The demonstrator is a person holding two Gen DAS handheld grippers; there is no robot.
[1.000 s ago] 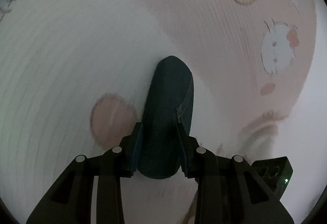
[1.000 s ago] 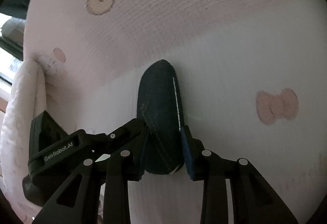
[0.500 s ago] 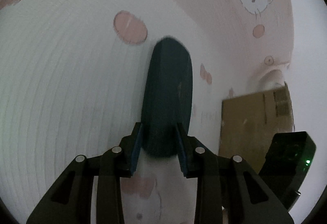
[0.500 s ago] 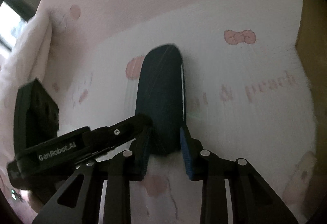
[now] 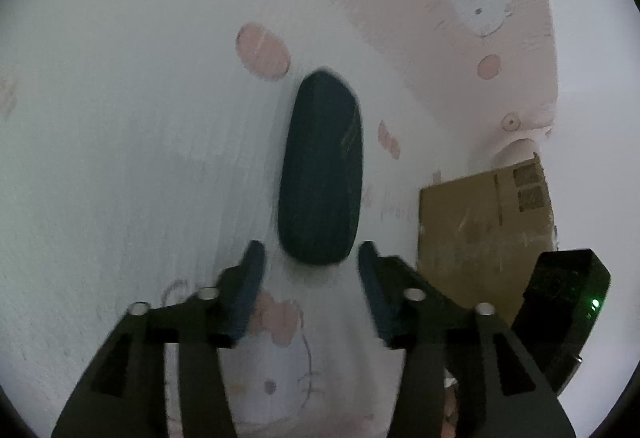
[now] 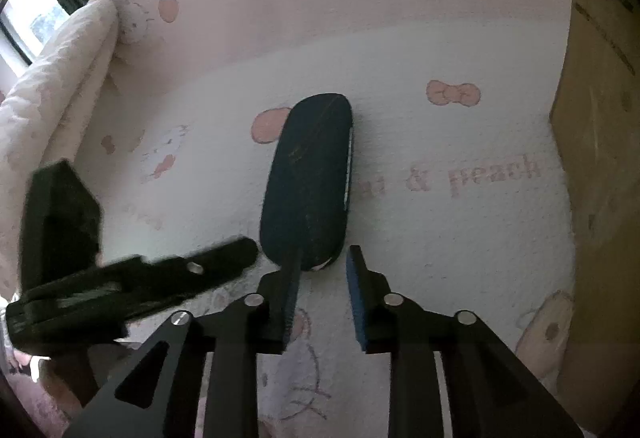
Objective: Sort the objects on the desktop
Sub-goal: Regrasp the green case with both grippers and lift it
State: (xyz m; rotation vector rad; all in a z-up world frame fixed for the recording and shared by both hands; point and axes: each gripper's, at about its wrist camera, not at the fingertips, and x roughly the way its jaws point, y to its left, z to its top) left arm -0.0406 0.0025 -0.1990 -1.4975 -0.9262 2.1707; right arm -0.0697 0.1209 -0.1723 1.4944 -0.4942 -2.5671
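A dark denim pouch (image 5: 320, 174) lies lengthwise on a white and pink cartoon-cat blanket (image 5: 120, 158). My left gripper (image 5: 310, 270) is open and its jaws are opening; the pouch's near end sits just beyond its fingertips, touching neither pad. In the right wrist view the same pouch (image 6: 308, 182) points away from my right gripper (image 6: 324, 266), whose narrow jaws still pinch only its near end. The left gripper's body (image 6: 132, 278) shows beside it on the left.
A brown cardboard box (image 5: 484, 222) stands at the blanket's right edge, also the box (image 6: 600, 158) in the right wrist view. A folded white quilt (image 6: 52, 78) lies at the left, below a window (image 6: 36, 10).
Both grippers carried the pouch across the blanket toward the box. The left jaws have spread off the pouch, which has slid forward in the right jaws.
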